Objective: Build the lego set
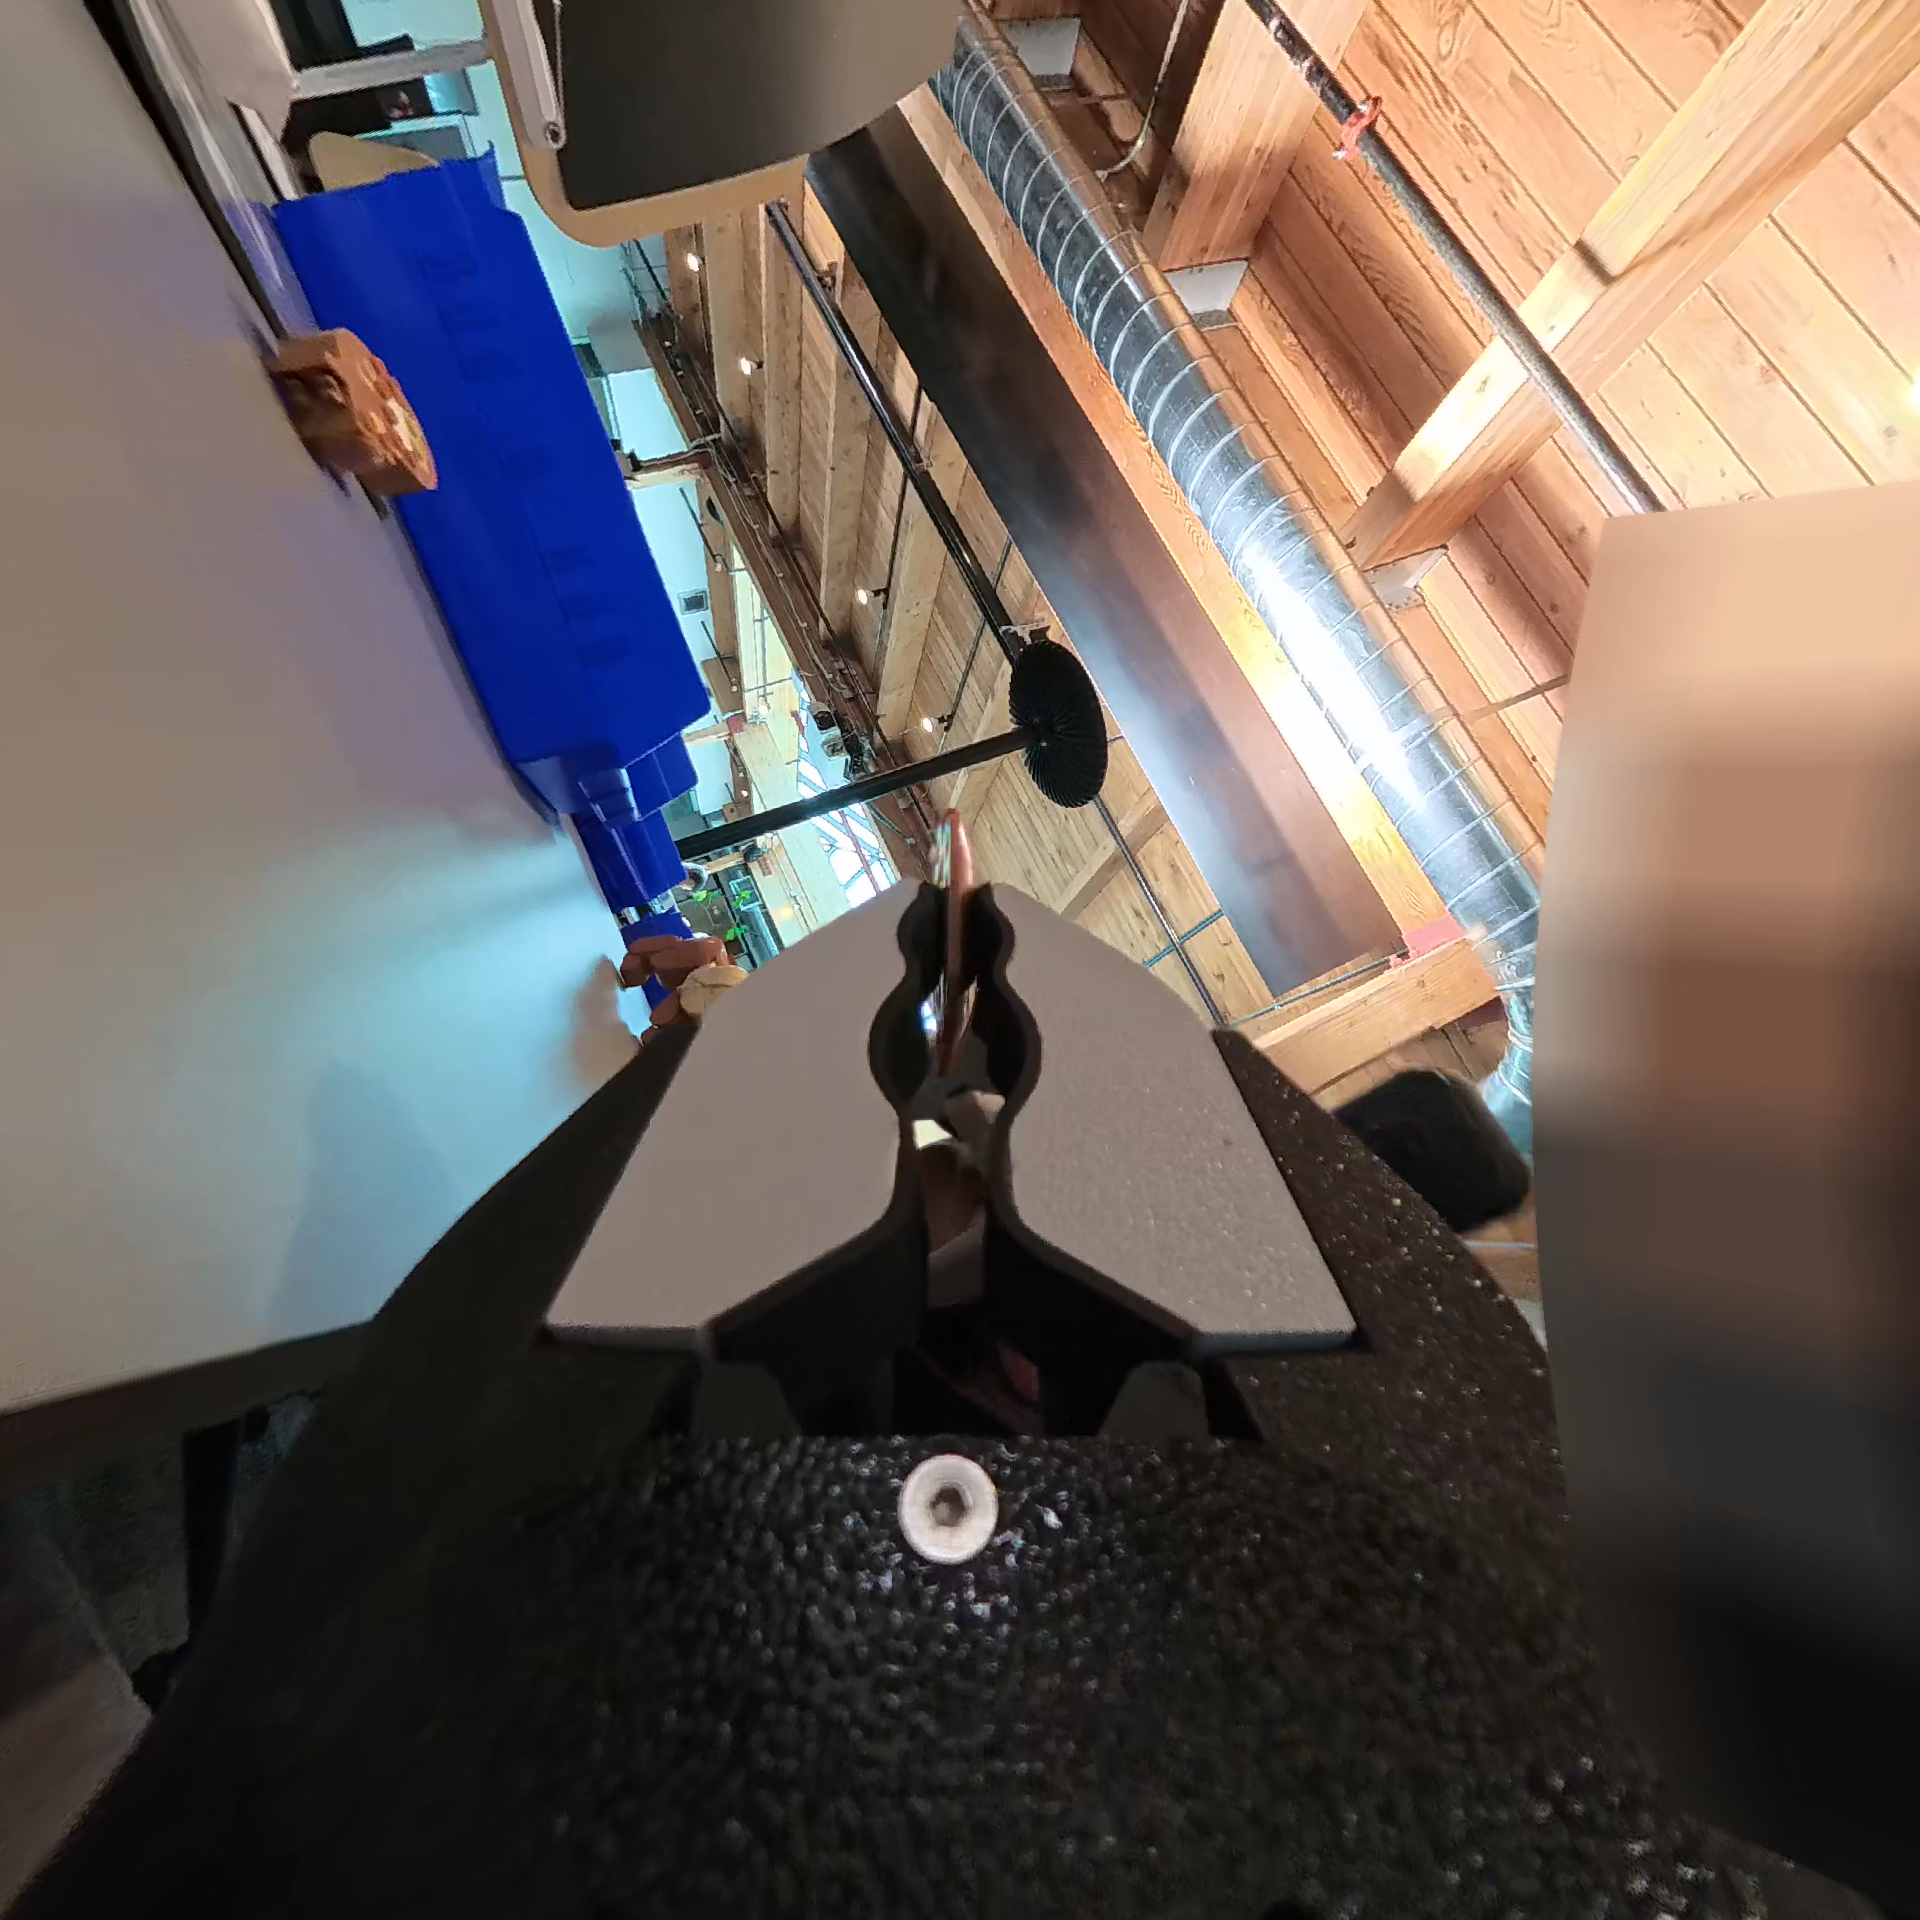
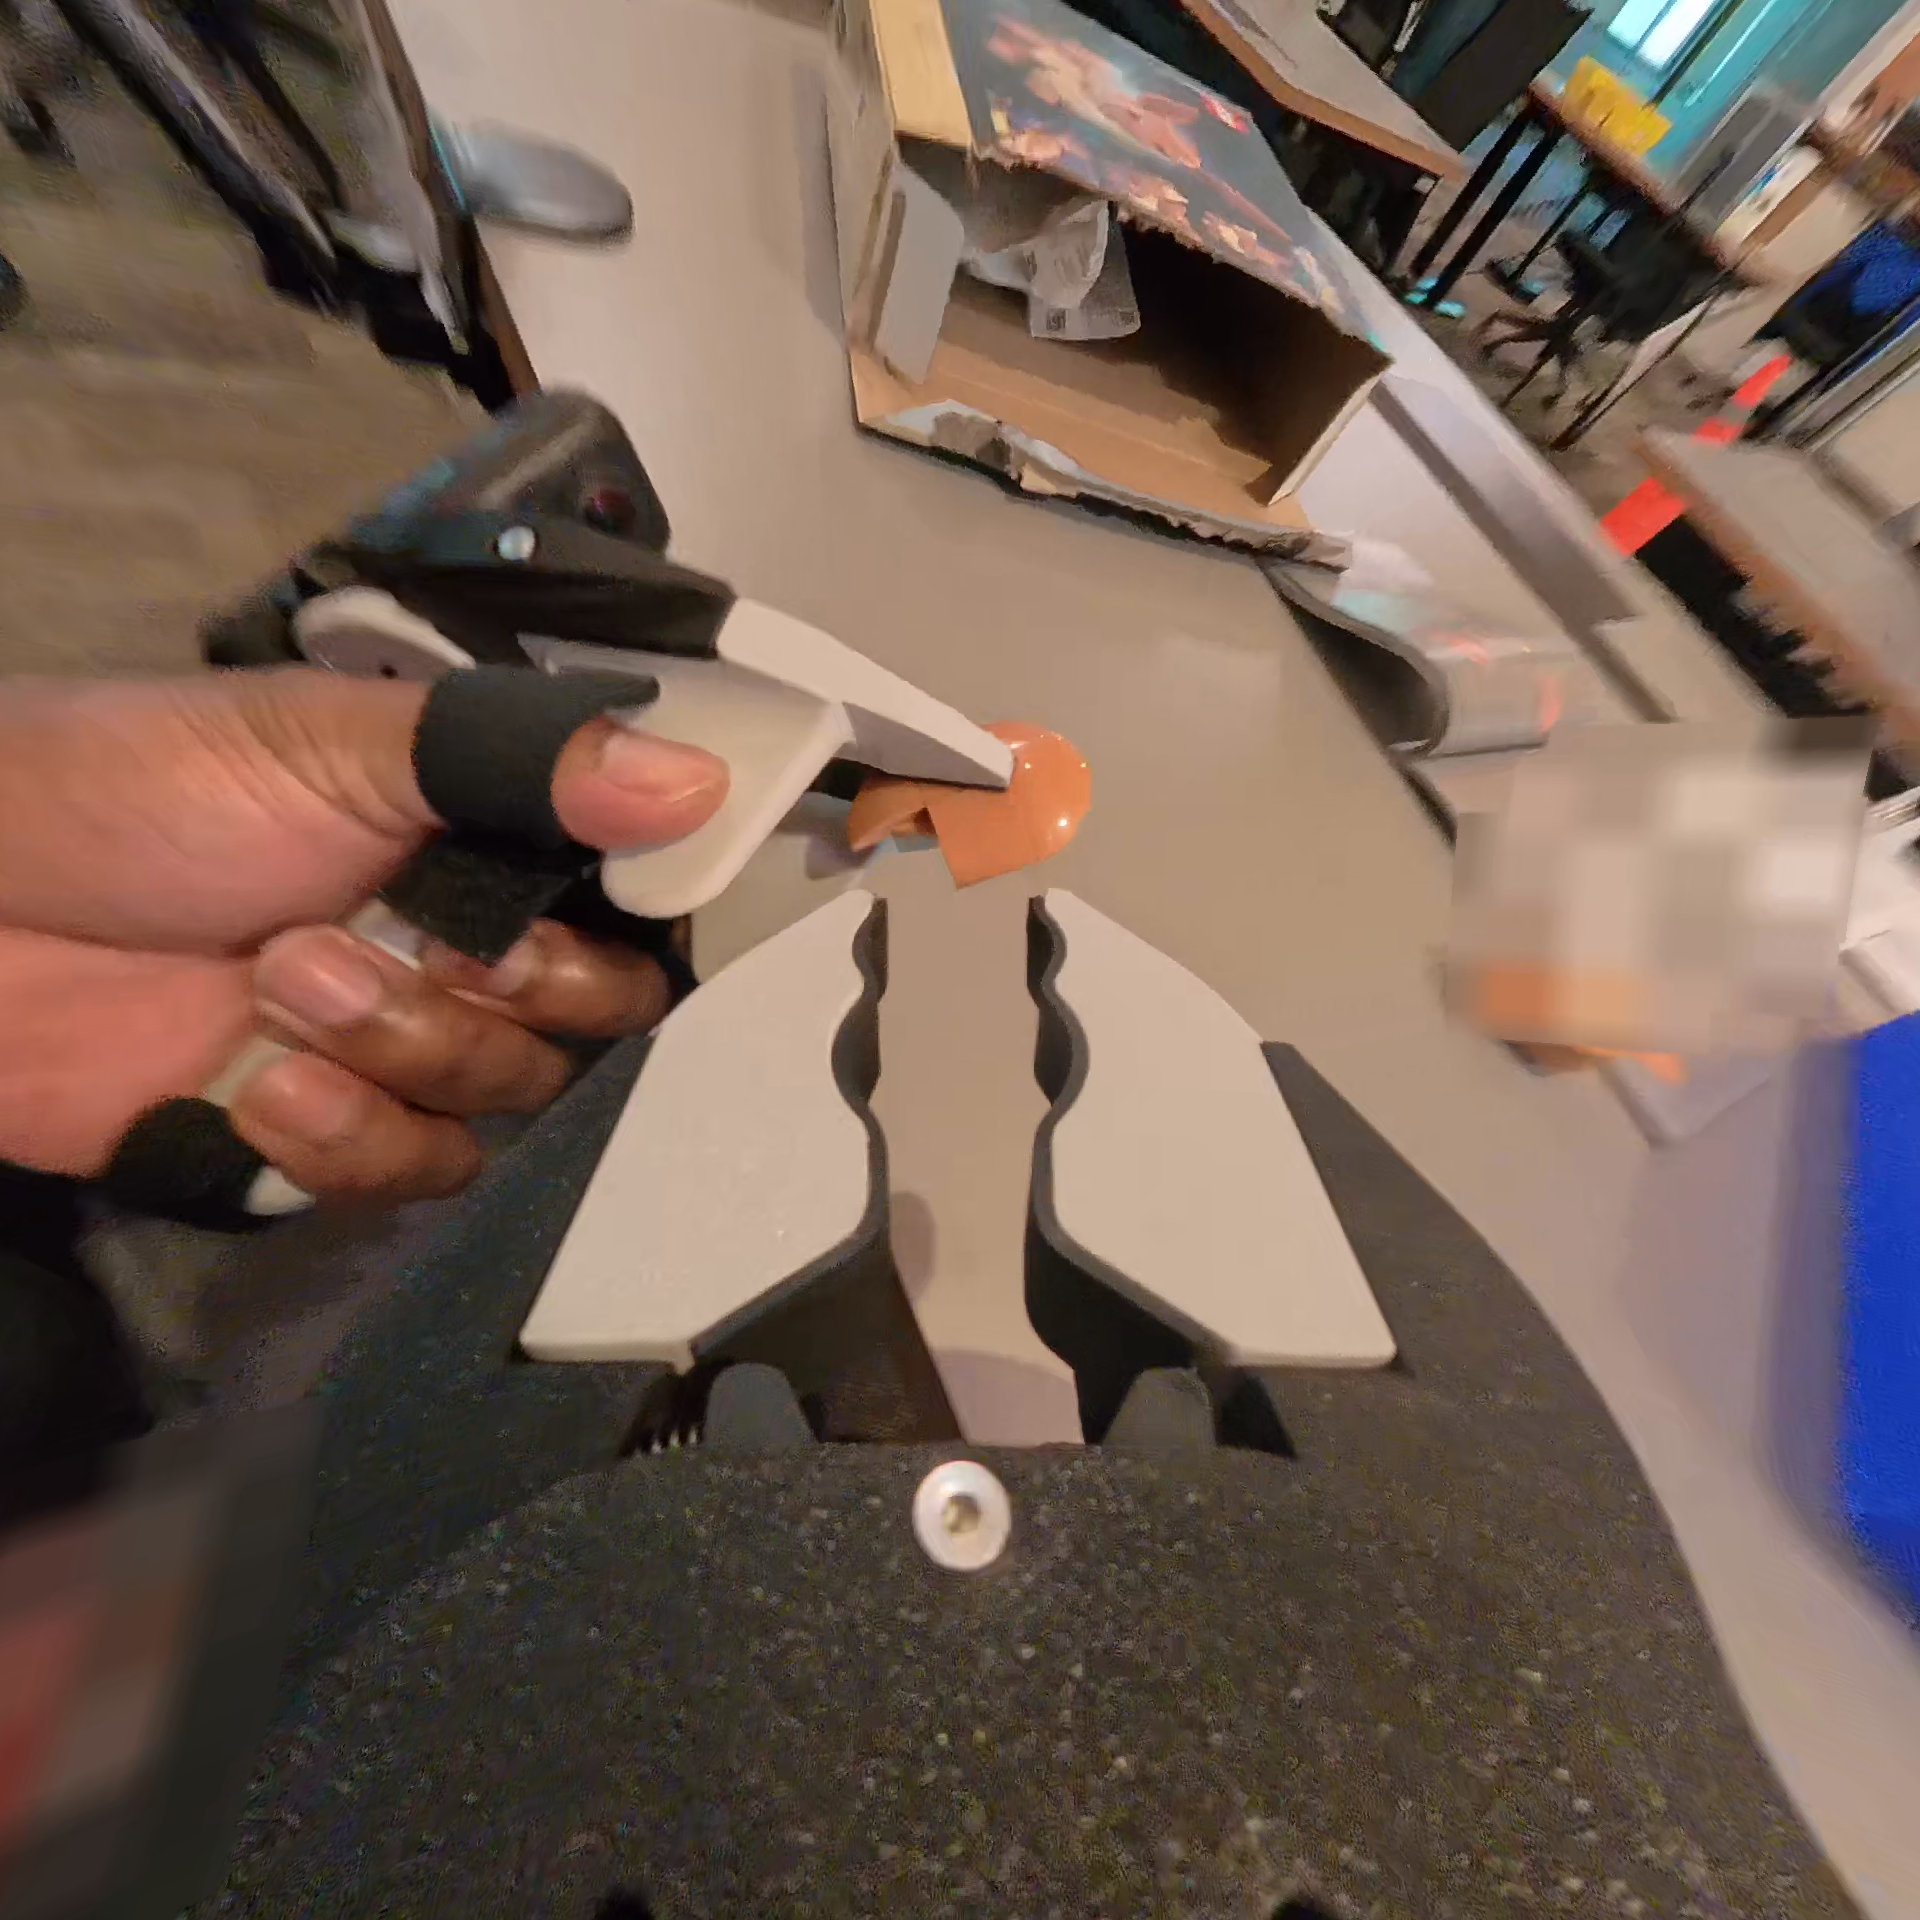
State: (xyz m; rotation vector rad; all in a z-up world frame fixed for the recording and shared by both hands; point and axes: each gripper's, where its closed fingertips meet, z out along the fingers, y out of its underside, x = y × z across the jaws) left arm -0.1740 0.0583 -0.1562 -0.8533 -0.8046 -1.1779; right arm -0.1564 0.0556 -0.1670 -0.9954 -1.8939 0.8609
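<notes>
One torn cardboard box [image 2: 1091,343] holds plastic bags, probably; left hand-held gripper [image 2: 935,774] clamps brown piece [image 2: 1023,800]; right hand-held gripper [image 2: 956,914] wide

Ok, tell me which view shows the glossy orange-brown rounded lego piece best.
The right wrist view: the glossy orange-brown rounded lego piece faces the camera, clamped at the left gripper tip above the grey table. The left wrist view catches only its thin edge between the fingers.

The left wrist view is rolled sideways, close along its own fingers, facing the ceiling [image 1: 1299,364] with the table [image 1: 208,831] at left. The right wrist view looks down the table [image 2: 1195,727], close. Both share the orange piece [image 2: 1023,805].
</notes>
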